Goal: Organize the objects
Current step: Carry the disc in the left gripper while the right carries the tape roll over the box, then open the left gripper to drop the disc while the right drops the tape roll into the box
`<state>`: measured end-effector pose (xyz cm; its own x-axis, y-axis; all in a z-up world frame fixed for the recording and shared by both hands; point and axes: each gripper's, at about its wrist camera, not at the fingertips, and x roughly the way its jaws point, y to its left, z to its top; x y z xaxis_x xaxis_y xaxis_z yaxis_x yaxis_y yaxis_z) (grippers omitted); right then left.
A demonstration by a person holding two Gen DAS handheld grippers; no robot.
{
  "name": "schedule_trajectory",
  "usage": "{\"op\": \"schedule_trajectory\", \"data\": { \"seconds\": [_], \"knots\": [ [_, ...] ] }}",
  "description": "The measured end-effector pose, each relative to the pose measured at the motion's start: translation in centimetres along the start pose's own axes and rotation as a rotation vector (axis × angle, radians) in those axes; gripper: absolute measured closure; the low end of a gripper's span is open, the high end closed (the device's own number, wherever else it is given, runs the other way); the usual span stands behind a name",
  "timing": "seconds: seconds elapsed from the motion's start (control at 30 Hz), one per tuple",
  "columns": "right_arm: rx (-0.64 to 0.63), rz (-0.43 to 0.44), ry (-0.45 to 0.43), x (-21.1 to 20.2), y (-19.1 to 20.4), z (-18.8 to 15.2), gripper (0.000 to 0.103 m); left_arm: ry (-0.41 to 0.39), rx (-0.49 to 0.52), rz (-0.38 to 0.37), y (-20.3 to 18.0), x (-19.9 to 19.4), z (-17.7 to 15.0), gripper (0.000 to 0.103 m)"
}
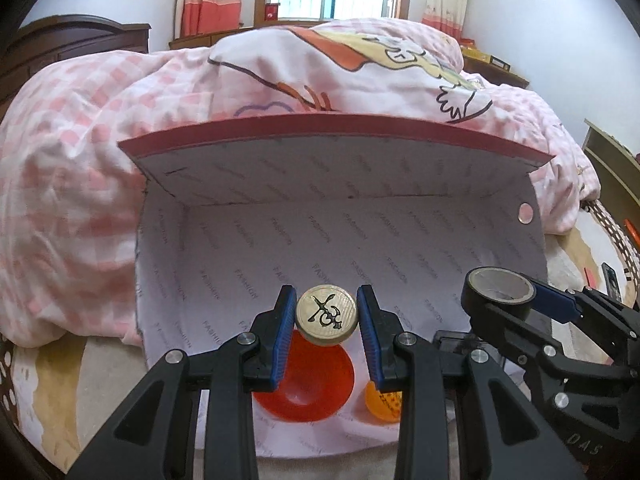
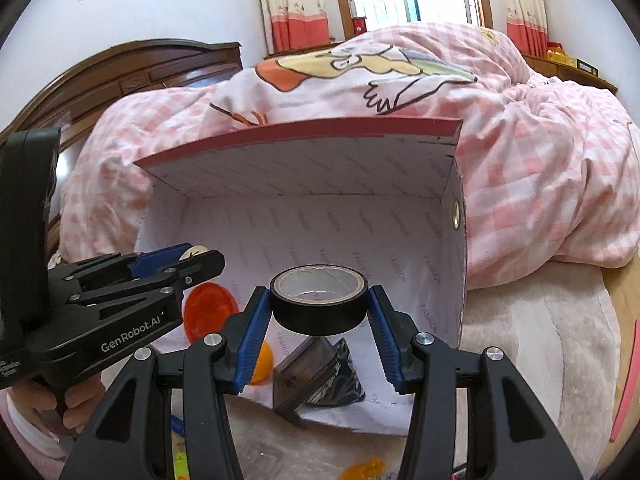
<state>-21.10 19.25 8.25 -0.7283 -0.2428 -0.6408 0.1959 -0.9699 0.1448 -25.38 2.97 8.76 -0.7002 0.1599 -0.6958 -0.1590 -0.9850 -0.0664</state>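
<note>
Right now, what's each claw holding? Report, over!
Left gripper shut on gold coin. Right gripper shut on black tape roll. Both over open box; red dish, orange ball already inside. Nothing blocking.

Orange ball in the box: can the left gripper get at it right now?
Probably not yet. The left gripper is already shut on the gold disc, so it can't grasp the orange ball. The path itself looks free: the box is open.

"FASHION" repeated across box lining (image 1: 320, 240); "GenRobot.AI" on left gripper (image 2: 200, 258).
</note>
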Motion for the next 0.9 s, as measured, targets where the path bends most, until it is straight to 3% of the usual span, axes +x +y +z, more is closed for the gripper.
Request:
{"op": "schedule_trajectory", "data": {
  "seconds": [0.3, 0.37, 0.47, 0.9],
  "knots": [
    [-0.009, -0.020, 0.029, 1.9, -0.2, -0.3, 0.052, 0.032, -0.008, 0.031, -0.1, 2.0, 0.1, 0.071],
    [-0.011, -0.019, 0.038, 2.3, -0.1, -0.5, 0.052, 0.043, -0.019, 0.027, -0.1, 2.3, 0.1, 0.058],
    [-0.026, -0.031, 0.042, 2.5, 0.1, -0.8, 0.052, 0.029, -0.023, 0.036, 0.0, 2.2, 0.1, 0.050],
    [-0.001, -0.011, -0.049, -1.1, 0.5, -0.8, 0.044, 0.015, -0.026, 0.023, 0.0, -0.4, -0.8, 0.049]
  ]
}}
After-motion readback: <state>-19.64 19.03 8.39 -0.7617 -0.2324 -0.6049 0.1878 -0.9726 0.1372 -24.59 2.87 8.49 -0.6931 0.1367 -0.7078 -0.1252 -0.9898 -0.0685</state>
